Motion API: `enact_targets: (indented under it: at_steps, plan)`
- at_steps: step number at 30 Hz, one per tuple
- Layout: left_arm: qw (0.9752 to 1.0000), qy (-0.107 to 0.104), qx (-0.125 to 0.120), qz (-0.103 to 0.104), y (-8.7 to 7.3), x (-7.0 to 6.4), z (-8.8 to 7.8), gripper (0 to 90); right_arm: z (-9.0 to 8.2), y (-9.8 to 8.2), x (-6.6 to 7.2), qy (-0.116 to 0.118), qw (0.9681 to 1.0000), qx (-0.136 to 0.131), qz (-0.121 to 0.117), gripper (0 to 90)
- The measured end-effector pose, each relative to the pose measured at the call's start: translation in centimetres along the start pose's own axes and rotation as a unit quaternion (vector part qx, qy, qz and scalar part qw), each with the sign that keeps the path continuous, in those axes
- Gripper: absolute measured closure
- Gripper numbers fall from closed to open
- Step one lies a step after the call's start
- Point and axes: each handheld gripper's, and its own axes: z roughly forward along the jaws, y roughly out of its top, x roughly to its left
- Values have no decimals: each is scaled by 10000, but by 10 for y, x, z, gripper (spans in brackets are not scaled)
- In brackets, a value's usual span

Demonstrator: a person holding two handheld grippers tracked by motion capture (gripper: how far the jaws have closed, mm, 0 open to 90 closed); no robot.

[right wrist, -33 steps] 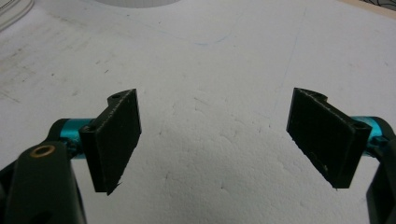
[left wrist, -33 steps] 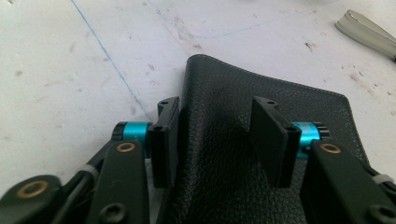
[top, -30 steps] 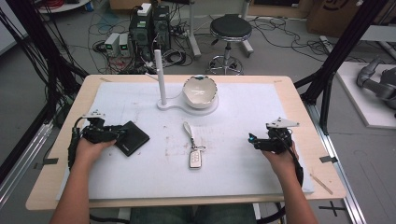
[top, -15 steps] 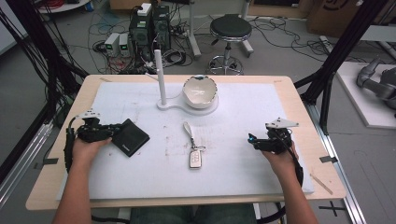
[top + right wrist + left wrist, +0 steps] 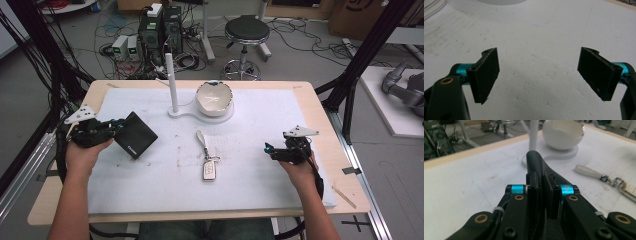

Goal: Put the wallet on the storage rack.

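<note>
Two tools at work: your left tool [image 5: 543,187] pinches the wallet [image 5: 134,134], raised near the counter's [image 5: 250,205] left edge; your right tool [image 5: 541,75] is spread, empty. Grasp done; placing the wallet remains, likely.

A black wallet [image 5: 134,135] is being held at its left edge by the left tongs [image 5: 116,129], tilted and lifted off the white foam mat [image 5: 150,175] that is covering the wooden desk [image 5: 320,100]. The tongs have just been closing, with the wallet between them. The right tongs [image 5: 268,149] are being held low over the mat's right part, well apart from everything else. A car key [image 5: 210,169] on a pale strap is lying near the mat's middle. Behind it, a white bowl [image 5: 214,97] is sitting on a flat white stand [image 5: 186,113], from which an upright white post [image 5: 172,82] is rising.
</note>
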Motion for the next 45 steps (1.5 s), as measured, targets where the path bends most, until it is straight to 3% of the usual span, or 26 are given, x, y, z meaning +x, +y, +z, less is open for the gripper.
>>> enact_targets:
  at_steps: [1,2,3,4,5,6,9,12,13,19,23,27,35,45]
  plan:
    - [9999,-129,-53,88,12,-9,3,824,0,1,1,15,10000,9,5,179]
    - [9999,-129,-53,88,12,-9,3,824,0,1,1,15,10000,9,5,179]
    - [9993,-239,-189,196,27,-19,6,824,1,2,2,27,10000,-1,16,179]
    - [9993,-239,-189,196,27,-19,6,824,2,2,3,42,10000,-7,-5,179]
    - [9986,-342,-221,343,43,-29,10,824,3,2,3,34,10000,-2,-31,179]
    - [9986,-342,-221,343,43,-29,10,823,4,3,3,43,10000,5,-14,179]
    - [9967,-483,-165,625,70,-47,21,823,6,3,3,65,10000,22,15,179]
    - [9953,-608,-126,740,89,-60,33,823,5,3,1,57,10000,12,-1,179]
    - [9943,-686,-80,811,104,-68,45,823,5,3,1,58,10000,1,32,179]
    - [9940,-672,-159,852,130,-81,67,822,3,2,-1,82,9999,-18,78,179]
    - [9942,-606,-59,883,153,-88,94,822,3,2,-1,93,9999,-5,64,179]
    - [9948,-494,-77,891,164,-91,111,822,3,2,1,98,9999,-10,35,179]
    - [9977,-210,-49,646,175,-89,150,821,3,2,-1,119,9999,-41,78,179]
    - [9968,61,66,793,176,-95,193,821,6,2,-1,154,9998,-18,80,179]
